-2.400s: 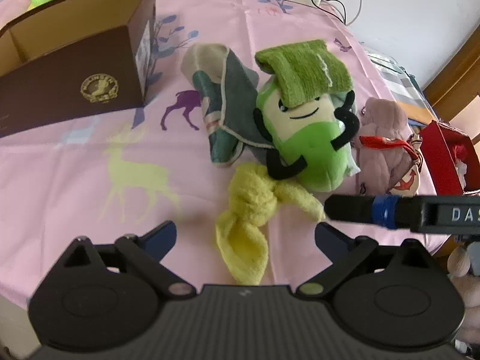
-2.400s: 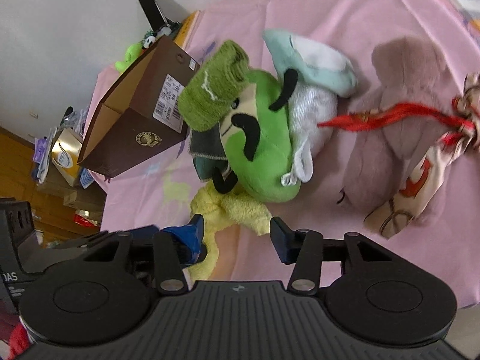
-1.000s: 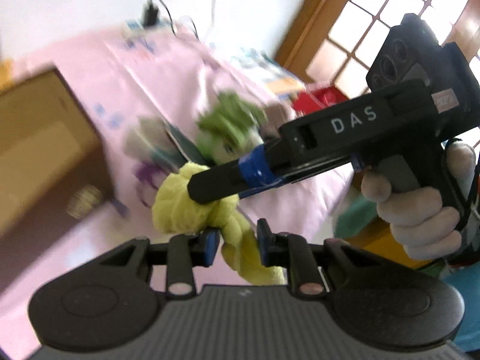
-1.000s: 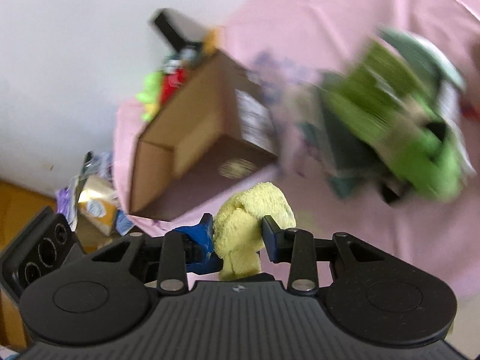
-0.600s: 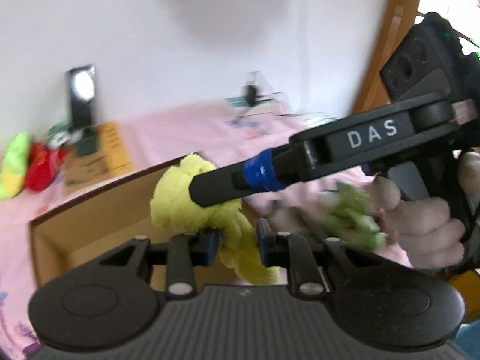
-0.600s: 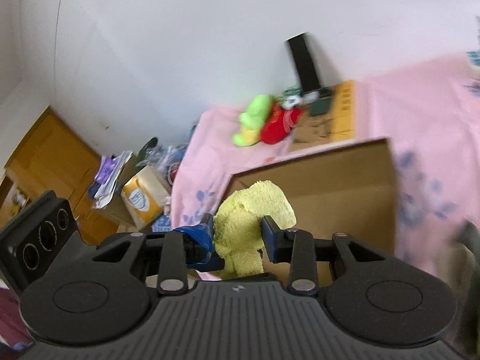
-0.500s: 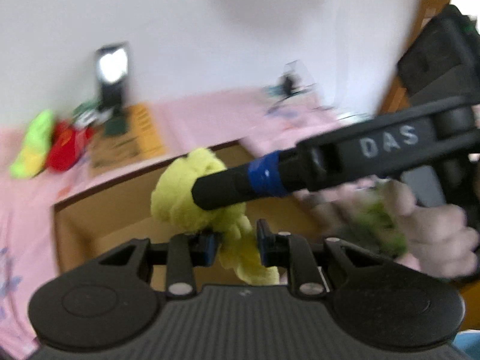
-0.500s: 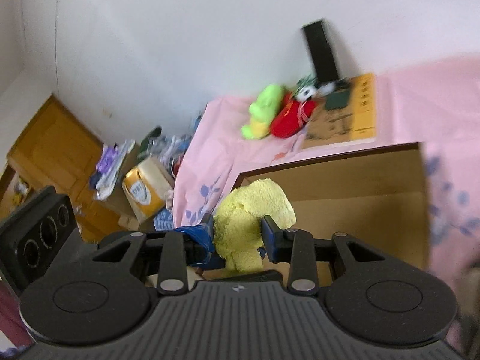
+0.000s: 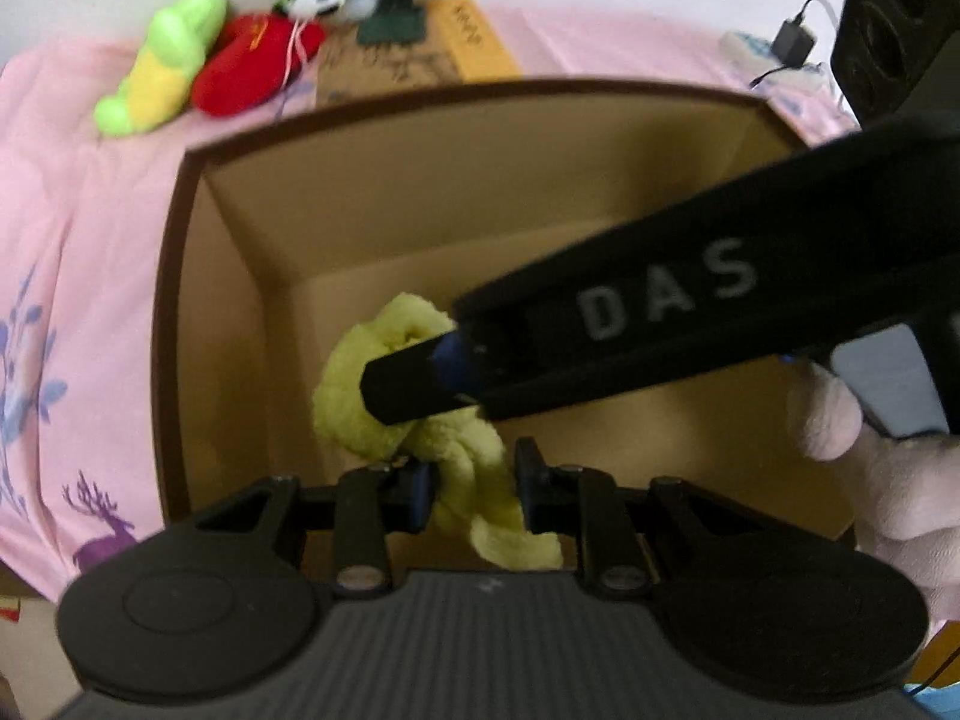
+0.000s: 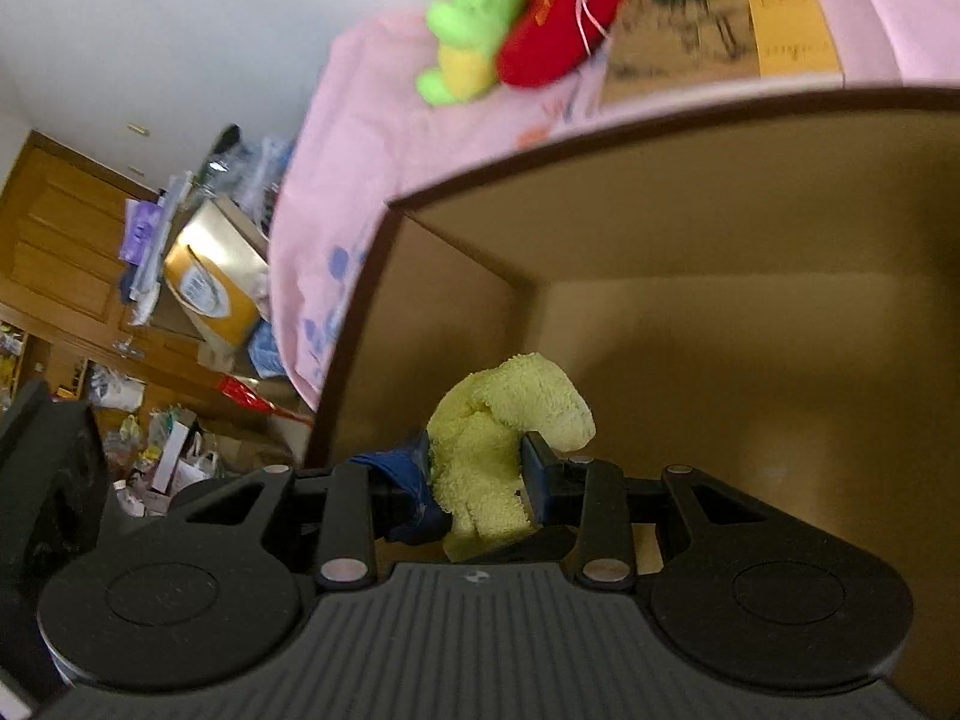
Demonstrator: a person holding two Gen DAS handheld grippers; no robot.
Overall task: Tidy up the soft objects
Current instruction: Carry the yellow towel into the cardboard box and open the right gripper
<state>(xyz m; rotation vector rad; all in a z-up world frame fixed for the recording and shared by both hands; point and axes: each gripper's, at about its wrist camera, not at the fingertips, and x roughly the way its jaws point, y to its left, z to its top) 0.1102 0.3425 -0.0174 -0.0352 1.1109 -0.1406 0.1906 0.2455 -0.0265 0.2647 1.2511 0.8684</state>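
Grippers are both pinching the knotted yellow terry-cloth towel [image 9: 414, 420] above the open brown cardboard box [image 9: 180, 276]. The left gripper [image 9: 469, 491] is clamping its lower tail, the right gripper [image 10: 477, 474] is squeezing its upper knot, fingers nearly closed. Behind the box, a green-and-yellow plush [image 9: 159, 63] and red plush [image 9: 252, 72] are lying on the pink printed cloth [image 9: 78, 228].

Yellow towel [image 9: 384, 396] lifted from bedspread into box [image 9: 420, 204].

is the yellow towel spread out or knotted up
Knotted: the yellow towel is bunched into a twisted lump, clamped by both the left tongs and right tongs over the open cardboard box.
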